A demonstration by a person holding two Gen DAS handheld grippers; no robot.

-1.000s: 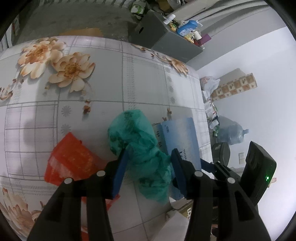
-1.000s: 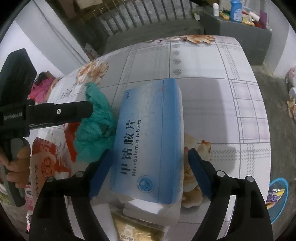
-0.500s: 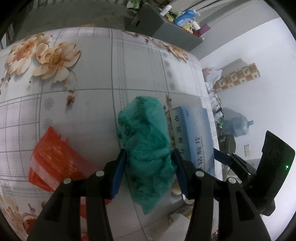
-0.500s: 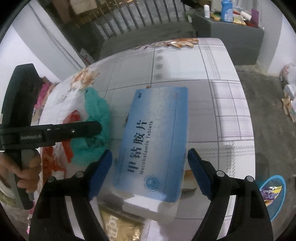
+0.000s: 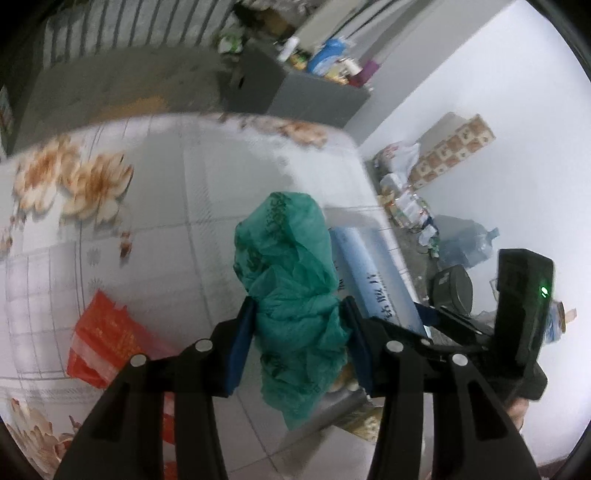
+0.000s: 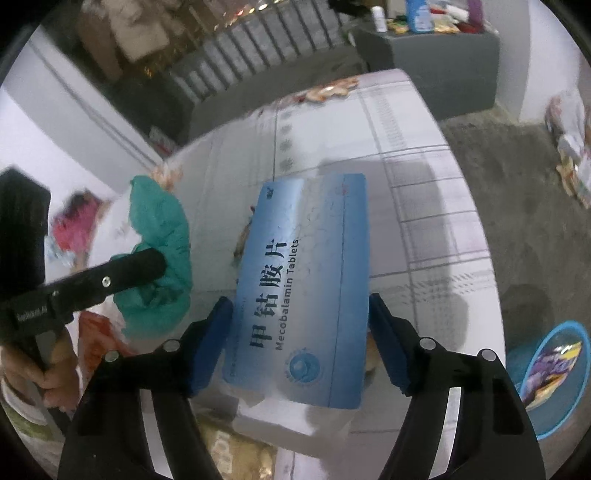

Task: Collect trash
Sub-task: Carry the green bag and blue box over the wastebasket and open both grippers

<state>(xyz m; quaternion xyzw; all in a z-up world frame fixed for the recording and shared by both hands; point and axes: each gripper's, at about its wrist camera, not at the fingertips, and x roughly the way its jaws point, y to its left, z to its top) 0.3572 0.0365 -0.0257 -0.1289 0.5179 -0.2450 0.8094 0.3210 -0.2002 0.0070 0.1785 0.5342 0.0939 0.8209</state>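
While left fingers (image 5: 297,341) pinch the green bag (image 5: 291,280), right fingers (image 6: 299,341) are closing on the blue box (image 6: 306,291); the red wrapper (image 5: 107,341), lower left, remains on the bench (image 5: 184,184).

My desk (image 5: 177,192) wears a grey checked cloth with peach flower prints (image 5: 92,184). Past its far edge a grey cabinet (image 6: 436,62) holds bottles, one blue (image 6: 417,14). A railing (image 6: 266,55) runs behind. On the concrete floor (image 6: 524,184) I see a blue basin (image 6: 546,373) and a water jug (image 5: 469,243) by the white wall (image 5: 480,74).
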